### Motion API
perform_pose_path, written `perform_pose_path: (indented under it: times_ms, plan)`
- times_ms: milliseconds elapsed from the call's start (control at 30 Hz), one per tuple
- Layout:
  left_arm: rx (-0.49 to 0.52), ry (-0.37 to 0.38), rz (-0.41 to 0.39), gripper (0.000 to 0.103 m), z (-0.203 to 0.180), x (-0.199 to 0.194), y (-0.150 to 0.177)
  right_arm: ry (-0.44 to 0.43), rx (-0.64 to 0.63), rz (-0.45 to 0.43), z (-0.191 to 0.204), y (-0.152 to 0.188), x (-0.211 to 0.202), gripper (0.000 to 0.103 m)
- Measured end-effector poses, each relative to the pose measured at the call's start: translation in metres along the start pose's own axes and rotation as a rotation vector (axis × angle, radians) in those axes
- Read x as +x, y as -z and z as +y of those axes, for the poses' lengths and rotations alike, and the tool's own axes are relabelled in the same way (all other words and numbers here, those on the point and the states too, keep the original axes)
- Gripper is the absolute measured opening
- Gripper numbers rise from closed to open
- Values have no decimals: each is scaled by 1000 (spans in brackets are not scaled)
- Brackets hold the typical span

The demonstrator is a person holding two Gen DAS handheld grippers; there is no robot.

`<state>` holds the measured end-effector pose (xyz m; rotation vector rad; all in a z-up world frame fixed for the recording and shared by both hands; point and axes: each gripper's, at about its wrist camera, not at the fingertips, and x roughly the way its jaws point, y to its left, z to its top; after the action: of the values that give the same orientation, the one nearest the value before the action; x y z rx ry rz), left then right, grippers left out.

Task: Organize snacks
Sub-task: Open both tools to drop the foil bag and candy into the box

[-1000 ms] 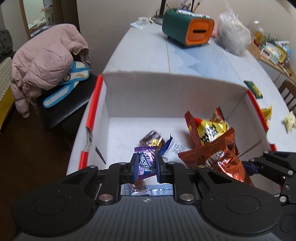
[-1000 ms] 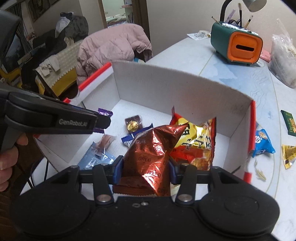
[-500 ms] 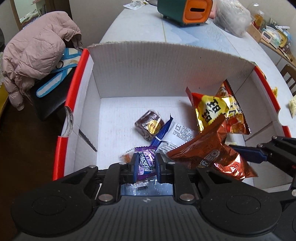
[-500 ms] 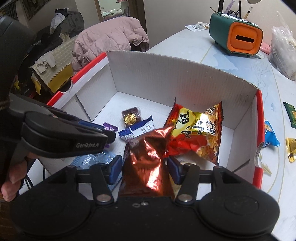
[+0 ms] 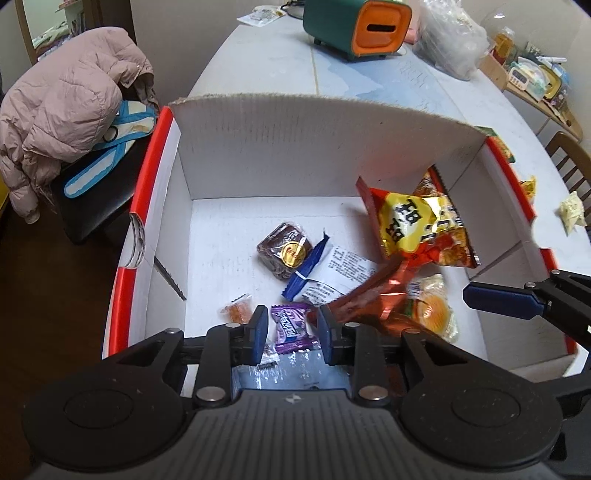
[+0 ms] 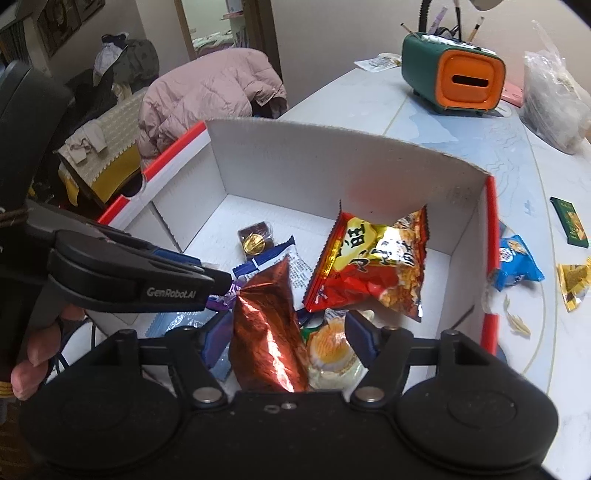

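Note:
A white cardboard box [image 5: 325,147] with red rims stands on the table. My left gripper [image 5: 291,332] hangs over its near floor with jaws opening. A purple candy [image 5: 291,325] lies loose between the pads, touched by neither. My right gripper [image 6: 288,336] is also opening, and the copper Oreo bag [image 6: 266,332] stands free between its jaws, blurred in the left wrist view. Inside lie a red-yellow chip bag [image 5: 417,225], a brown cake [image 5: 284,251], a blue-white packet [image 5: 325,273], an orange candy [image 5: 236,310] and a burger-print packet [image 6: 332,350].
A green-orange holder [image 5: 354,29] and a plastic bag [image 5: 454,40] stand at the table's far end. Right of the box lie a blue packet [image 6: 517,266], a gold packet [image 6: 572,284] and a green packet [image 6: 569,221]. A pink jacket [image 5: 62,122] drapes a chair on the left.
Both grippers have come lower over the box and spread their jaws. The purple candy and the copper bag, gripped before, now sit loose between the pads.

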<state>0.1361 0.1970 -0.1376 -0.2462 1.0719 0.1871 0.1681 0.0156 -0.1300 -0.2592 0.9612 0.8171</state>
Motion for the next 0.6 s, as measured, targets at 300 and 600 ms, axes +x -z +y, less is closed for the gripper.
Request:
perform_pose_path:
  times_ms: [300, 600]
  plan:
    - [11, 30, -73, 29, -10, -37, 5, -22, 29, -72, -6, 4, -34, 76]
    - [33, 72, -189, 59, -32, -75, 7, -32, 45, -153, -15, 10, -76, 80]
